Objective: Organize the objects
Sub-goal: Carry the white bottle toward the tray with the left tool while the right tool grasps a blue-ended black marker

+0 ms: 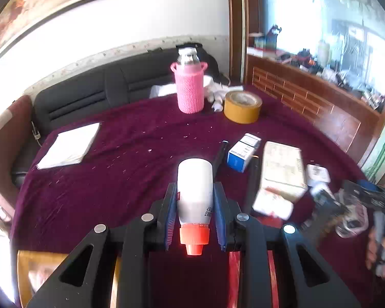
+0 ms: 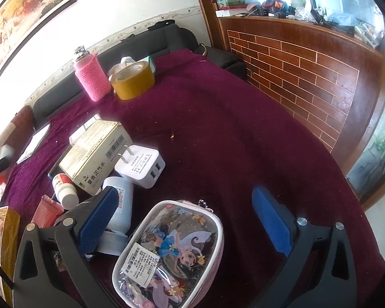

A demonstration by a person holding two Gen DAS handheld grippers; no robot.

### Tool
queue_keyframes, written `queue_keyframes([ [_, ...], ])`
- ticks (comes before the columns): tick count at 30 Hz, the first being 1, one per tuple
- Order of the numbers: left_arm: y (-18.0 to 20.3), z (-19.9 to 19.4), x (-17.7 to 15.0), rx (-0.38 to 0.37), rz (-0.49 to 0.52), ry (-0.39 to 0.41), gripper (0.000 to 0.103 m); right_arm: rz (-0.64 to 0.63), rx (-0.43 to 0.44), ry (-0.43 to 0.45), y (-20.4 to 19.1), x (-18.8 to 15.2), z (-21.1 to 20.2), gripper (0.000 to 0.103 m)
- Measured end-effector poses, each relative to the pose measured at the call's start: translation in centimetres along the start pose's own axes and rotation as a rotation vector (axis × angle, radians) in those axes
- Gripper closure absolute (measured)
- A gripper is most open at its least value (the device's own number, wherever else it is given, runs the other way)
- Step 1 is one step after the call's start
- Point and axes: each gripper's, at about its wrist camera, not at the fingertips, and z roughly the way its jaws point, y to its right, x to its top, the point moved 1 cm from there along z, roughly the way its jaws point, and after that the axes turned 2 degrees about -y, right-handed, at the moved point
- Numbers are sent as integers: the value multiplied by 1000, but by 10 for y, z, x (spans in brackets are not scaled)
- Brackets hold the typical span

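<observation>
My left gripper is shut on a white bottle with an orange cap, held lying along the fingers above the purple tablecloth, cap toward the camera. My right gripper is open, its blue pads standing either side of a clear cartoon pouch that lies on the cloth between them, apart from both. Just left of it lie a pale blue bottle, a small white pill bottle, a white USB charger and a beige medicine box.
A pink-knit-sleeved flask and a yellow tape roll stand at the table's far side. A white notepad lies at the left, a blue-white box right of centre. A dark sofa and a wooden counter border the table.
</observation>
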Motion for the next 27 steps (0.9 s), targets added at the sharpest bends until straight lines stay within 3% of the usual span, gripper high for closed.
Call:
queue_keyframes([
  [4, -19, -56, -41, -30, -130, 61, 80, 32, -14, 1, 7, 1, 0, 0],
  [8, -47, -81, -83, -77, -302, 85, 80, 95, -21, 2, 18, 2, -2, 0],
  [11, -58, -94, -103, -62, -324, 85, 80, 92, -73, 39, 13, 4, -28, 0],
  [14, -71, -105, -120, -86, -382, 90, 80, 39, 19, 72, -24, 14, -67, 0],
  [18, -89, -128, -141, -116, -451, 134, 80, -95, 217, -64, -112, 41, -62, 0],
  [21, -102, -148, -156, -90, -465, 159, 80, -146, 351, -256, -178, 50, -15, 0],
  [23, -112, -163, -166, -64, -465, 166, 80, -177, 307, -321, -214, 55, 25, 5],
  [25, -122, -176, -176, -49, -473, 176, 80, -195, 244, -375, -241, 58, 66, 21],
  [26, -129, -183, -183, -46, -482, 180, 80, -176, 212, -407, -251, 57, 89, 33],
  [27, -136, -190, -190, -41, -492, 183, 80, -155, 199, -427, -255, 57, 103, 37],
])
